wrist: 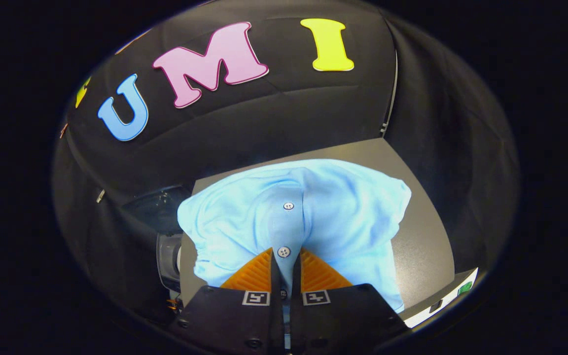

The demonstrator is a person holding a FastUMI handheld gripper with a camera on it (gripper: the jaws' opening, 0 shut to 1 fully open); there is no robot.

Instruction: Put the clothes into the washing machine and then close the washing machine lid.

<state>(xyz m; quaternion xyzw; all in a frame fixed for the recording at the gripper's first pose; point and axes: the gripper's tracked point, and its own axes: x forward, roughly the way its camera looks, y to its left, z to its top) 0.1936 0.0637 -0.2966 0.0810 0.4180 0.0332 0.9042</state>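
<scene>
The grey surface [419, 246] carries a light blue shirt [343, 212], which covers most of it and leaves bare room only along the far edge and one side. The tongs [284, 268] are closed on the shirt's buttoned placket, both fingers pressing a fold at its near edge. Beyond the shirt's other side, a dark opening [158, 207] and a pale rounded part [168, 256] are hard to make out.
</scene>
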